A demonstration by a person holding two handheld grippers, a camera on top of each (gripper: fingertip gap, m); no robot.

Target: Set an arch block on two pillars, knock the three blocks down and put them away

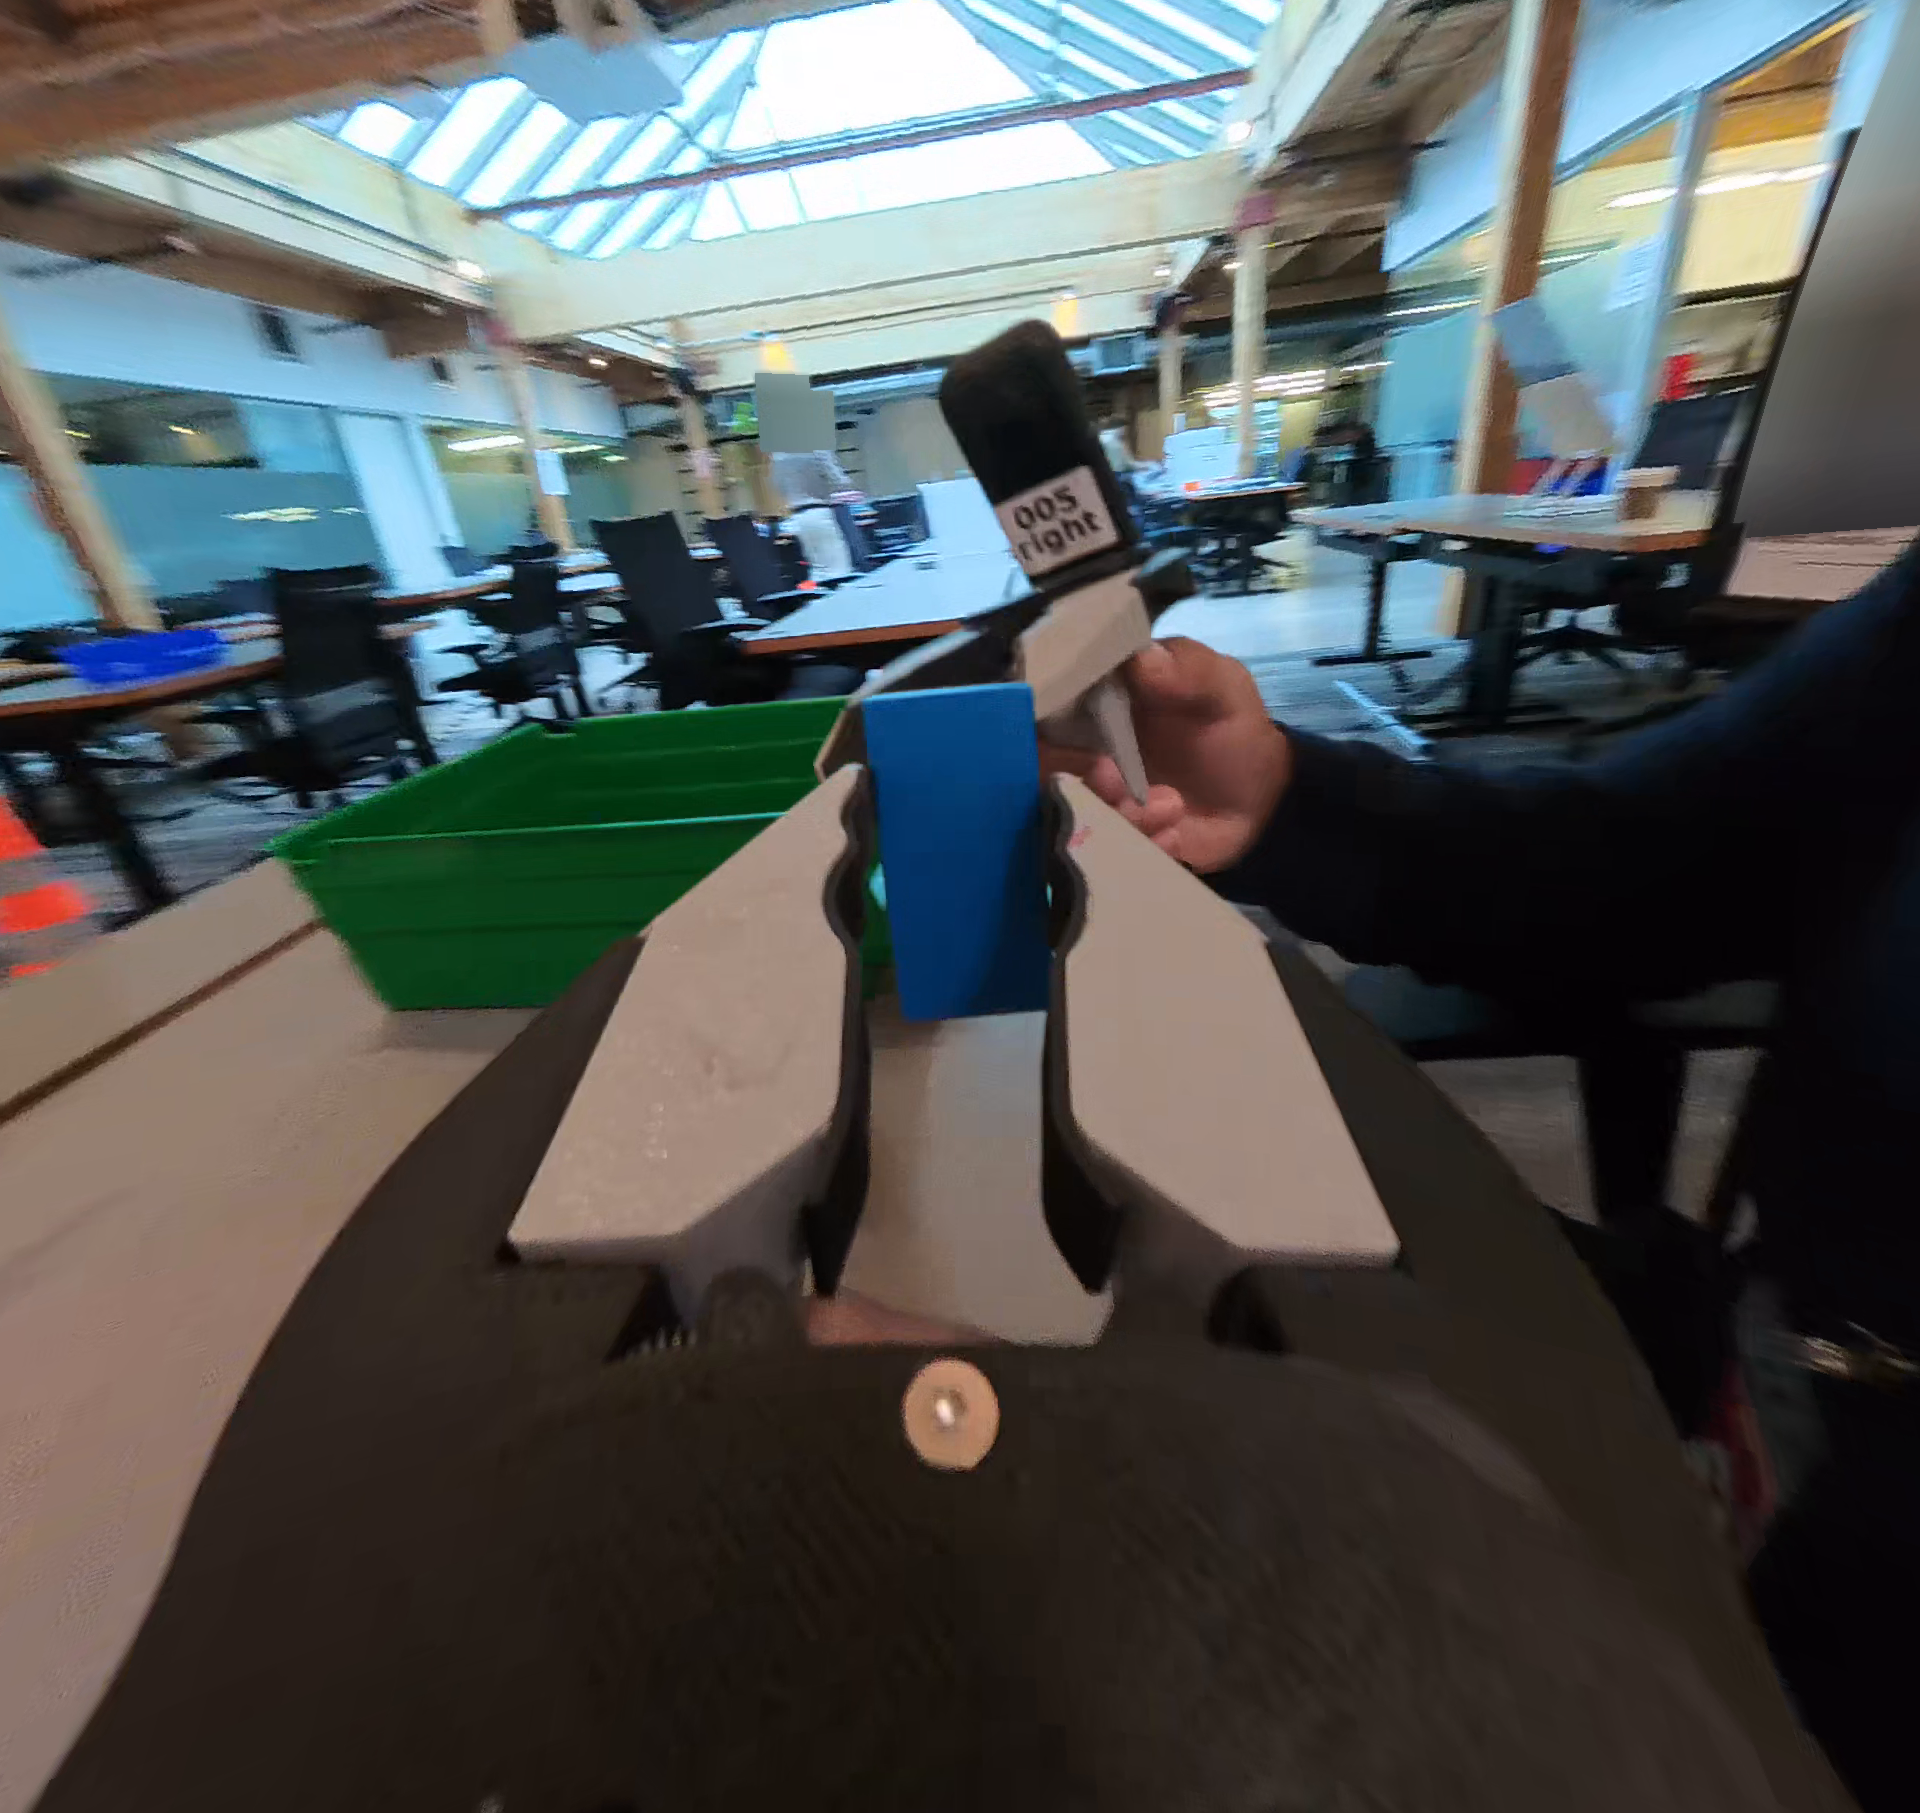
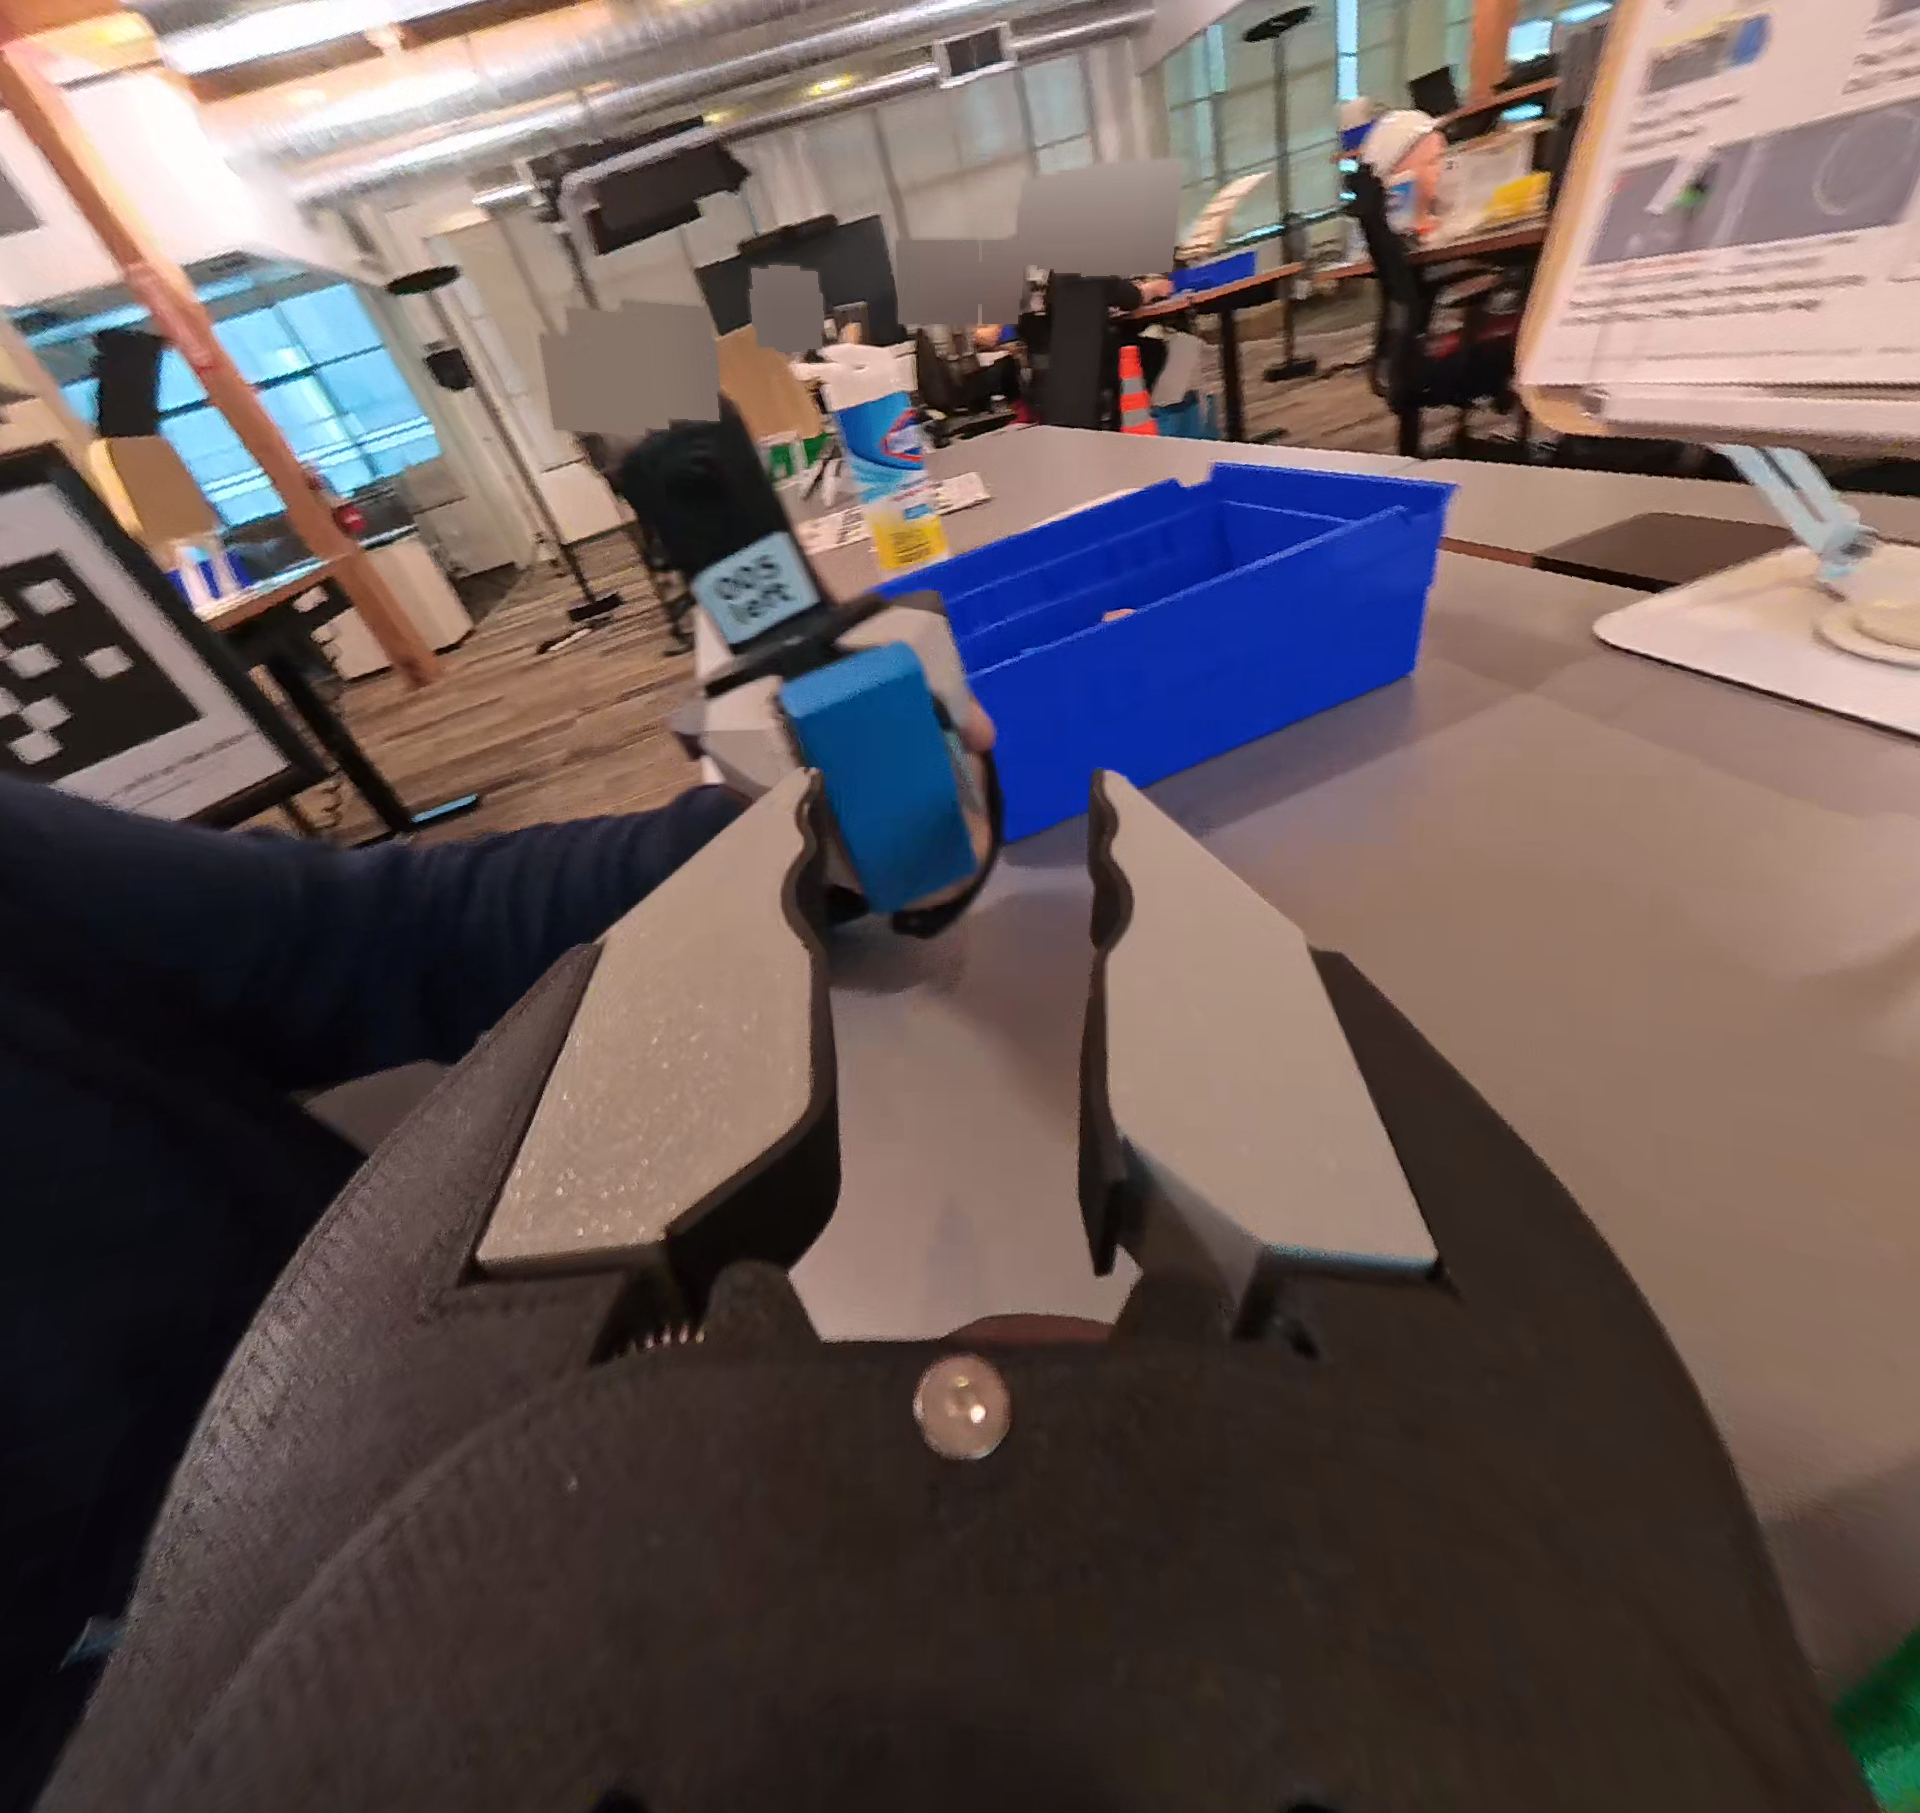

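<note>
Blue block, one of the task's three, stands up tall in the middle of the left wrist view, with its long side running up and down. The left gripper has it squeezed between both fingers, one dark pad pressing on each side. The right wrist view shows the same block at middle left, held up off the grey table and tipped a little. The right gripper has its fingers spread apart with nothing between them, only table showing in the gap. From those empty fingers the block lies ahead and to the left, so the left hand is the one that has it. The green bin sits just behind the block at middle left of the left view. The blue bin sits past the block toward the upper right of the right view. I think the block goes into one of these bins next, but I cannot tell which. Count: one block in sight, two bins, two grippers. The other two blocks are not in sight.
</note>
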